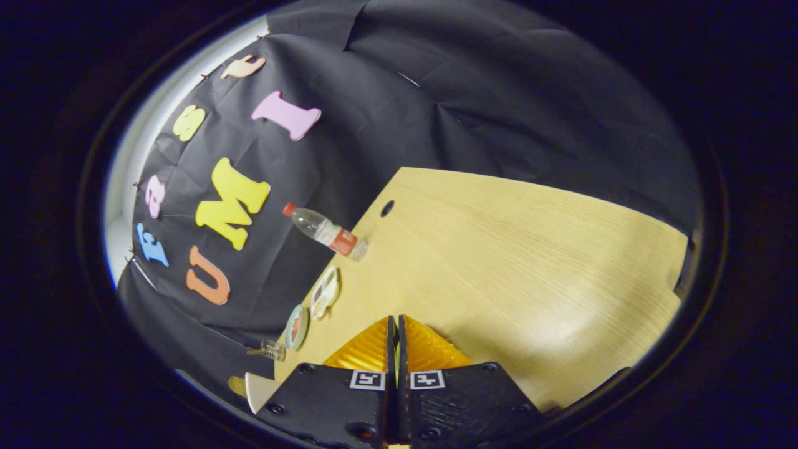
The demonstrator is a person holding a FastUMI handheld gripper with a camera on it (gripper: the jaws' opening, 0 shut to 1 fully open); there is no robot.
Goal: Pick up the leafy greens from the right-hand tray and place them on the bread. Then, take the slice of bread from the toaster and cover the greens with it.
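Note:
My gripper [396, 319] is held over a light wooden table [511, 262], and the view is strongly tilted. Its two fingers are pressed together, leaving only a thin slit, and I can make out nothing held between them. To the left of the fingers, along the table's edge, two small plates are seen almost edge-on: a white one [325, 292] and a greenish one [296, 327] with something reddish on it. I cannot tell what lies on them.
A clear water bottle [325, 232] with a red cap and red label stands near the table's edge, beyond the plates. A small clear object [271, 350] and a white pointed piece [259, 390] lie near the fingers' left. A round hole [387, 207] marks the table's far corner.

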